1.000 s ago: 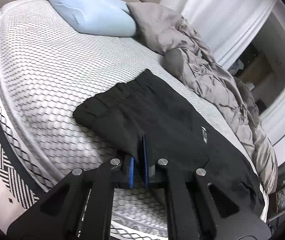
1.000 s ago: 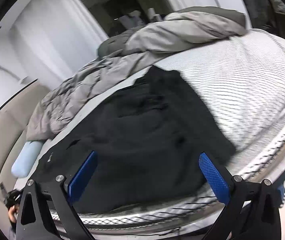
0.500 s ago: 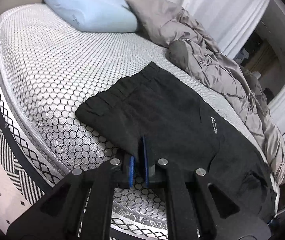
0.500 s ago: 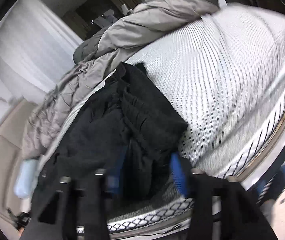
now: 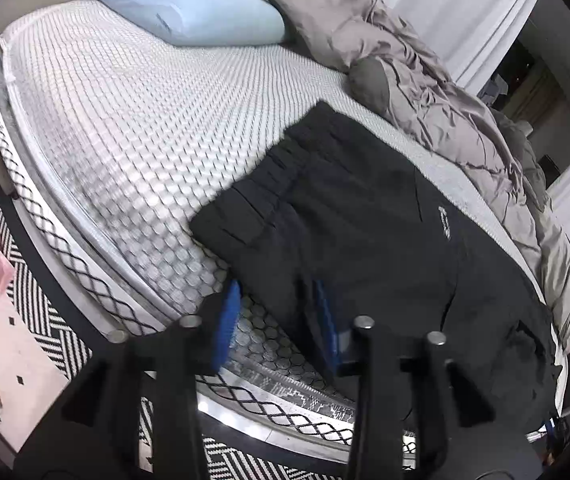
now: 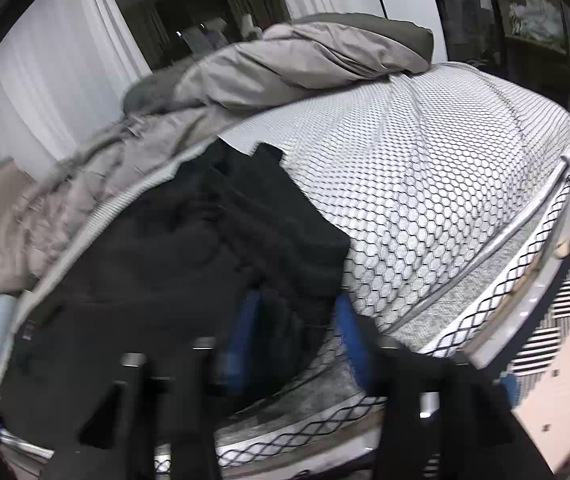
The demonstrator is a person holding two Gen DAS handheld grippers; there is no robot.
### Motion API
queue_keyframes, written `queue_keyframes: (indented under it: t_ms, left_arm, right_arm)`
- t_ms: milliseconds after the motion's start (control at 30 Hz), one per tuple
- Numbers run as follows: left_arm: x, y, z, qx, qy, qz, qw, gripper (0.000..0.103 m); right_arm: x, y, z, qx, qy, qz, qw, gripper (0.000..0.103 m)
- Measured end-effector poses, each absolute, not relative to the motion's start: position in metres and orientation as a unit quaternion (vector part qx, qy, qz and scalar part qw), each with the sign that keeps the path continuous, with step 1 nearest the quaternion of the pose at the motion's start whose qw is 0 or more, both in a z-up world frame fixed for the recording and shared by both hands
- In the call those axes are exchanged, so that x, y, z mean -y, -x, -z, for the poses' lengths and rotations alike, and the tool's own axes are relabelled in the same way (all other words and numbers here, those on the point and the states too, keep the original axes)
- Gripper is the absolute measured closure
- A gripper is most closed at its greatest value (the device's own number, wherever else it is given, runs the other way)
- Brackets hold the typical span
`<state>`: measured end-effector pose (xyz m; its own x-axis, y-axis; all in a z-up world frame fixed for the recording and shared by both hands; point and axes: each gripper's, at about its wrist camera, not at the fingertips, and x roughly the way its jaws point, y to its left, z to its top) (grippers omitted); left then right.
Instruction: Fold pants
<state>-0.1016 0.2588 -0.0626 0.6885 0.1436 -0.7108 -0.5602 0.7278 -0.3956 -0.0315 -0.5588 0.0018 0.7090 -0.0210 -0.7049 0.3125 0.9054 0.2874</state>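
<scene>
The black pants [image 5: 365, 220] lie spread along the near edge of the bed [image 5: 125, 128], waistband gathered, a small pale logo on the cloth. A grey duvet [image 5: 445, 112] is bunched behind them and a light blue pillow [image 5: 189, 8] lies at the head. The left gripper [image 5: 277, 320] is opening, its fingers apart around the pants' edge. The right gripper [image 6: 297, 332] is opening too, bunched leg fabric loose between its fingers.
</scene>
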Motion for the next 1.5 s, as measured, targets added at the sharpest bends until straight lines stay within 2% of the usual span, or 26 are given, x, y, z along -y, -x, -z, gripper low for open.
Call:
queue_keyframes:
  t_ms: [67,100,133,167,233,333,500,667,700,767,833,867,933,1033,1133,1333,1500]
  left_arm:
    - [-0.264,0.105,0.053,-0.326,0.301,-0.213,0.870,0.055]
    - [-0.267,0.104,0.047,-0.322,0.300,-0.219,0.871,0.039]
    - [-0.269,0.102,0.042,-0.319,0.298,-0.222,0.872,0.031]
    - [-0.272,0.101,0.036,-0.313,0.297,-0.225,0.874,0.030]
    - [-0.279,0.089,0.023,-0.300,0.294,-0.230,0.878,0.022]
    - [-0.282,0.062,0.010,-0.283,0.315,-0.199,0.884,0.019]
    - [-0.278,-0.018,0.031,-0.345,0.366,-0.125,0.855,0.020]
    - [-0.283,-0.064,0.062,-0.382,0.407,-0.121,0.821,0.027]
    - [-0.285,-0.069,0.063,-0.383,0.404,-0.124,0.821,0.033]
    - [-0.290,-0.077,0.062,-0.386,0.404,-0.128,0.819,0.038]
    - [-0.293,-0.087,0.062,-0.389,0.400,-0.130,0.820,0.057]
    - [-0.296,-0.091,0.065,-0.393,0.396,-0.133,0.819,0.061]
    - [-0.299,-0.103,0.072,-0.392,0.398,-0.135,0.819,0.080]
    - [-0.301,-0.110,0.076,-0.376,0.402,-0.126,0.826,0.099]
    - [-0.311,-0.112,0.062,-0.358,0.380,-0.137,0.842,0.100]
    - [-0.311,-0.124,0.047,-0.377,0.333,-0.155,0.850,0.100]
    - [-0.312,-0.112,0.048,-0.378,0.346,-0.153,0.845,0.100]
  right_arm:
    - [0.562,0.040,-0.008,-0.361,-0.199,0.101,0.905,0.046]
    - [0.565,0.045,-0.012,-0.355,-0.197,0.114,0.907,0.046]
    - [0.567,0.048,-0.014,-0.349,-0.196,0.122,0.908,0.041]
    - [0.569,0.051,-0.018,-0.340,-0.197,0.130,0.910,0.034]
    - [0.573,0.058,-0.027,-0.322,-0.202,0.141,0.914,0.028]
    - [0.576,0.059,-0.042,-0.299,-0.219,0.126,0.920,0.017]
    - [0.557,0.024,-0.054,-0.301,-0.231,0.068,0.923,0.013]
    - [0.537,-0.021,-0.057,-0.322,-0.227,0.018,0.919,0.013]
    - [0.535,-0.028,-0.060,-0.325,-0.224,0.013,0.919,0.013]
    - [0.532,-0.043,-0.065,-0.329,-0.220,0.008,0.918,0.013]
    - [0.535,-0.054,-0.069,-0.334,-0.218,0.012,0.917,0.013]
    - [0.536,-0.058,-0.071,-0.335,-0.219,0.011,0.916,0.013]
    - [0.541,-0.069,-0.075,-0.335,-0.218,0.014,0.916,0.013]
    - [0.550,-0.090,-0.076,-0.345,-0.219,0.023,0.912,0.013]
    - [0.555,-0.114,-0.069,-0.371,-0.221,0.024,0.902,0.013]
    - [0.543,-0.156,-0.056,-0.406,-0.207,0.002,0.890,0.013]
    - [0.520,-0.205,-0.032,-0.439,-0.167,-0.025,0.882,0.014]
